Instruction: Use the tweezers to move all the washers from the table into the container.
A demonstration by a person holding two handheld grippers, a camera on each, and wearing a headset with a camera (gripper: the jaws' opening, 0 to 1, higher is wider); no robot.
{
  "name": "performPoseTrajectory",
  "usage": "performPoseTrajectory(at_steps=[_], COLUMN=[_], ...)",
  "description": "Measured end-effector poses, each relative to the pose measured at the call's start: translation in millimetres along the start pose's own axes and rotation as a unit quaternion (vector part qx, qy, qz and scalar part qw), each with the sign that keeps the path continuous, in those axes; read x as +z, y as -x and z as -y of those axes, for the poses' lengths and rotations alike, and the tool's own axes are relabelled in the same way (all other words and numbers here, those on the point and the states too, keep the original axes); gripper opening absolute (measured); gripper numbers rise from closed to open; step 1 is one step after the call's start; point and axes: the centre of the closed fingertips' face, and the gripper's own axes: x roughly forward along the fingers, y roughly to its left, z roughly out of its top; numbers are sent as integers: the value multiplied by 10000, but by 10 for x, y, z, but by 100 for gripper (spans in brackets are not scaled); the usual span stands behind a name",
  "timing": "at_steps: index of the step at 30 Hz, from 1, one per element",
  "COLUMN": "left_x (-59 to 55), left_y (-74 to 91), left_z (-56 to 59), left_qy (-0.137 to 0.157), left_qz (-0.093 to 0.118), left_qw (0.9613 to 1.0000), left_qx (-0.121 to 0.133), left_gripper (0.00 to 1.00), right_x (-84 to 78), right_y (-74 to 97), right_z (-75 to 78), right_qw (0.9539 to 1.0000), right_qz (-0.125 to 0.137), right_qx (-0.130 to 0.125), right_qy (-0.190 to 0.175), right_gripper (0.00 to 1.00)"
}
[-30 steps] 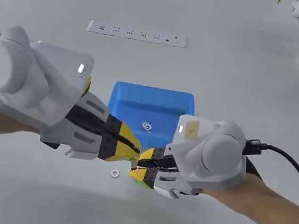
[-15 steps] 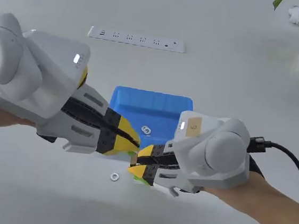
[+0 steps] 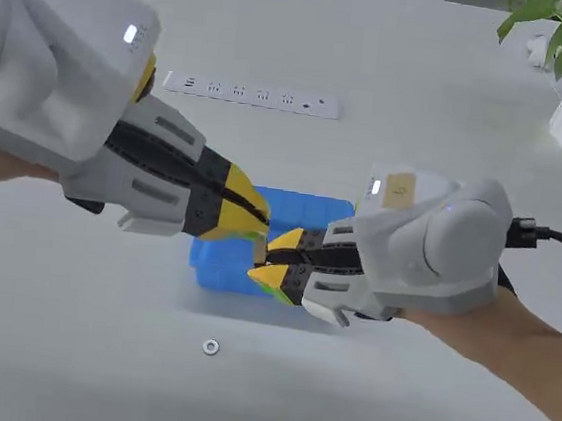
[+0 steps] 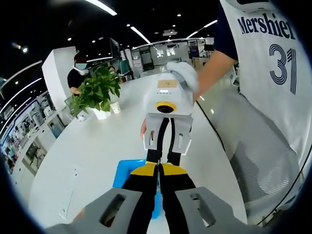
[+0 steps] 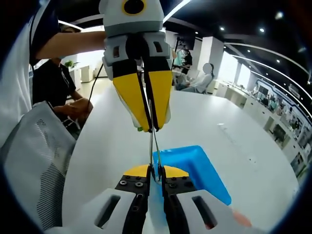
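While right gripper [image 3: 267,265] clamps tweezers [image 5: 152,146], washer [image 3: 210,346] on table [image 3: 423,105]

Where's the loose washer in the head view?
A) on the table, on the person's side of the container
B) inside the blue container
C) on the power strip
A: the washer lies on the bare table, apart from the blue container and nearer the person.

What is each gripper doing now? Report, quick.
Left gripper: jaws shut on the tweezers.
Right gripper: jaws shut on the same tweezers.
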Motion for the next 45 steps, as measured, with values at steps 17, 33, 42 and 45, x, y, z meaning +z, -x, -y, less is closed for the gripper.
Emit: performPoseTrajectory(at_steps=[17, 33, 42, 45], left_x=[-101, -422, -556, -570], left_y=[-69, -222, -363, -389], left_z=[-291, -424, -447, -441], left_qy=[-172, 238, 531, 577], left_qz=[-125, -104, -61, -69], left_qw=[9997, 9996, 9985, 9983], left_qx=[130, 88, 67, 34], left_gripper=[6, 6, 6, 6], right_x=[-37, -305, -474, -509], right_y=[-110, -310, -423, -441], right_z=[336, 418, 449, 442], right_qw=[9995, 9989, 9974, 9971], right_qz=[-61, -343, -511, -526], right_qx=[-297, -205, -169, -137], right_qy=[-4, -233, -473, -530], right_gripper=[10, 10, 10, 10])
